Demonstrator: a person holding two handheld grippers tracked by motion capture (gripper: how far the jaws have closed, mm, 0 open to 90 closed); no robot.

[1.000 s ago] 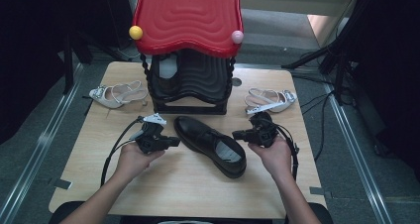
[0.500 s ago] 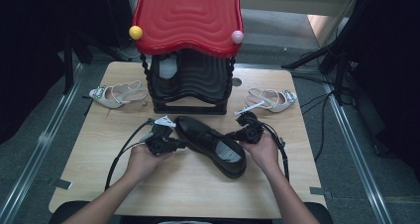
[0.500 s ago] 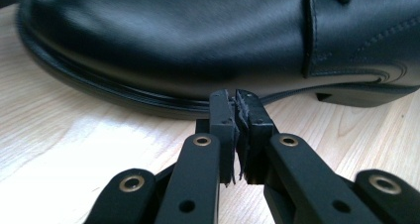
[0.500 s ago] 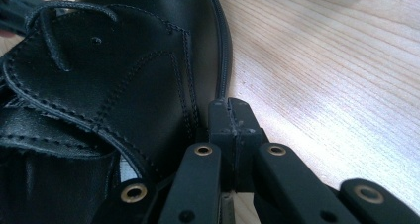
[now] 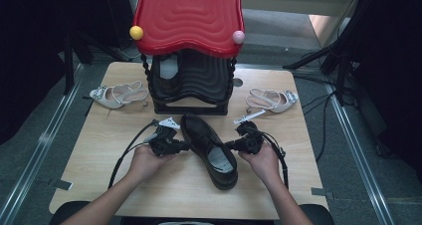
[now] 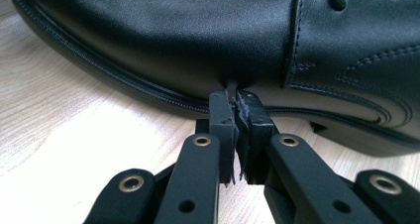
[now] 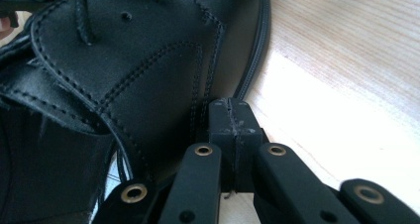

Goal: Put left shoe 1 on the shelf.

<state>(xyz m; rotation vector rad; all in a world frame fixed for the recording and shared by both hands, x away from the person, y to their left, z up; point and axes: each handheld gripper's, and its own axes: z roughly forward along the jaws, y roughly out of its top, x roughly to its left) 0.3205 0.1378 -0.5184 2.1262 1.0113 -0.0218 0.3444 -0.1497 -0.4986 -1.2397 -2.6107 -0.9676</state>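
1. Pale wood tabletop [image 5: 99, 185] with rounded corners stands on a grey floor, dark at both sides.
2. At its far edge a black ribbed rack [image 5: 191, 83] carries a red wavy top [image 5: 189, 18] with a yellow ball [image 5: 136, 32] and a pink ball [image 5: 238, 36] at its front corners.
3. One pale strappy sandal [image 5: 117, 94] lies left of the rack, another sandal [image 5: 272, 100] right of it, both well apart from the hands.
4. A black lace-up shoe [image 5: 209, 148] lies in the middle of the tabletop, toe toward the rack, heel toward the person.
5. Left gripper [image 5: 183, 146] meets the shoe's left side; in the left gripper view its jaws are nearly together, tips pressed into the leather just above the sole, which dimples there.
6. Right gripper [image 5: 230, 145] meets the shoe's right side; in the right gripper view its jaws are fully together, tips against the upper beside the welt.
7. Neither gripper has anything between its jaws.
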